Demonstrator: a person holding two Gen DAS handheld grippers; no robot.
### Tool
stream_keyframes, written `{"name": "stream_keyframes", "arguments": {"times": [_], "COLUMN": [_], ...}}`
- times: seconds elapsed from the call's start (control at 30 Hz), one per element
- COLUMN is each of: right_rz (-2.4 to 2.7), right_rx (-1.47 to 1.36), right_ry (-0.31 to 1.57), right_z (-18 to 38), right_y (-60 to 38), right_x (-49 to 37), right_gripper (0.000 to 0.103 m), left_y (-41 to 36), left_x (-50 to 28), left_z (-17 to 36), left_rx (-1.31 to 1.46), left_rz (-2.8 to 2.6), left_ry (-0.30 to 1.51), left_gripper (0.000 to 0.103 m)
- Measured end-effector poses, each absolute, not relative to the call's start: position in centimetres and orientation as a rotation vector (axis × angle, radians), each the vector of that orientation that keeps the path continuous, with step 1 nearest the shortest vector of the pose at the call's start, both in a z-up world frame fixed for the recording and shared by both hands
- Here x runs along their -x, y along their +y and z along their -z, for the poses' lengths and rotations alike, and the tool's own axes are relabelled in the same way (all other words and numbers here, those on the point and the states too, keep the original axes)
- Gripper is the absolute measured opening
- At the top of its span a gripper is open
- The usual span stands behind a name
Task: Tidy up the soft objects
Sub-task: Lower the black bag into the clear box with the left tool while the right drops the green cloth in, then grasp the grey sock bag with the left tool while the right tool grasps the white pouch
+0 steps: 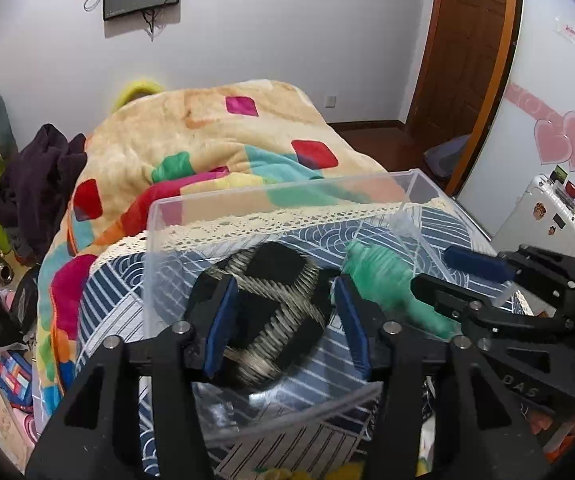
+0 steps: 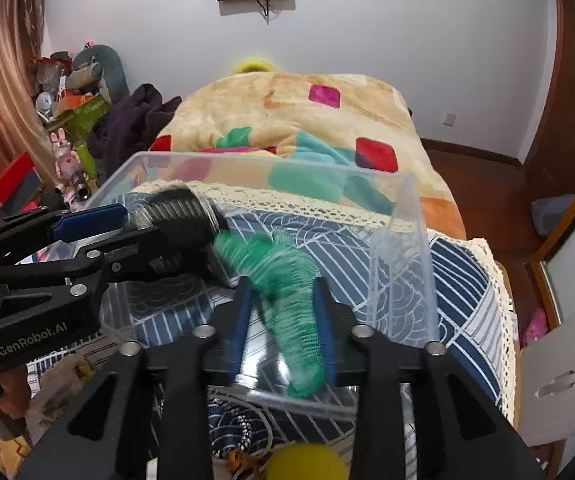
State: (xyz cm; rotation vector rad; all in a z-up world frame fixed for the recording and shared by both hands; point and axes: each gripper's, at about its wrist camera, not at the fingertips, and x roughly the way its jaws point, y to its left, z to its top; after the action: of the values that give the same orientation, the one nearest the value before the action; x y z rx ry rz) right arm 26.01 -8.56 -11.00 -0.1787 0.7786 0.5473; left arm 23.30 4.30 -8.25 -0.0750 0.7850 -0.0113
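A clear plastic bin (image 1: pixel 279 196) (image 2: pixel 403 240) stands on a bed covered with a blue-and-white patterned cloth. My left gripper (image 1: pixel 285 316) (image 2: pixel 135 236) is over the bin with a black-and-grey woven soft ball (image 1: pixel 275 304) (image 2: pixel 183 216) between its blue pads (image 1: pixel 219 328); the jaws are spread wide and seem to touch the ball's sides. My right gripper (image 2: pixel 283 316) (image 1: pixel 439 276) is also over the bin, with a green knitted soft toy (image 2: pixel 287 292) (image 1: pixel 383 280) between its pads (image 2: pixel 325 332). Both soft things are blurred.
A bright patchwork blanket (image 1: pixel 207 140) (image 2: pixel 307 120) is heaped behind the bin. A yellow soft ball (image 2: pixel 307 462) lies in front of the bin. Cluttered toys and boxes (image 2: pixel 75 120) stand left of the bed. A wooden door (image 1: pixel 463 40) and white suitcase (image 1: pixel 543 216) are at right.
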Motion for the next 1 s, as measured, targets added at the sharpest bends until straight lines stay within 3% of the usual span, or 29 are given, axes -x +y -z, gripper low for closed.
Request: {"name": "stream_keyframes", "arguments": {"times": [0.13, 0.43, 0.7, 1.0], "right_rz": [-0.557, -0.538, -0.57, -0.617], "right_rx": [0.166, 0.147, 0.137, 0.153], "right_ry": [0.725, 0.533, 0.496, 0.61], "right_z": [9.7, 6.0, 6.7, 11.1], "right_y": [-9.1, -11.0, -11.4, -10.8], "right_x": [-25.0, -20.7, -17.4, -15.4], "right_gripper": [0.056, 0.081, 0.081, 0.082], "left_y": [4.9, 4.9, 3.6, 3.1], "left_x": [-21.4, -15.8, -11.0, -8.3], "left_z": [6.8, 3.5, 4.4, 9.6], "left_rx": [0.092, 0.074, 0.035, 0.119], "left_rz": [0.007, 0.018, 0.026, 0.063], "left_ry": [0.732, 0.623, 0.598, 0.737], "left_gripper": [0.067, 0.084, 0.09, 0.09]}}
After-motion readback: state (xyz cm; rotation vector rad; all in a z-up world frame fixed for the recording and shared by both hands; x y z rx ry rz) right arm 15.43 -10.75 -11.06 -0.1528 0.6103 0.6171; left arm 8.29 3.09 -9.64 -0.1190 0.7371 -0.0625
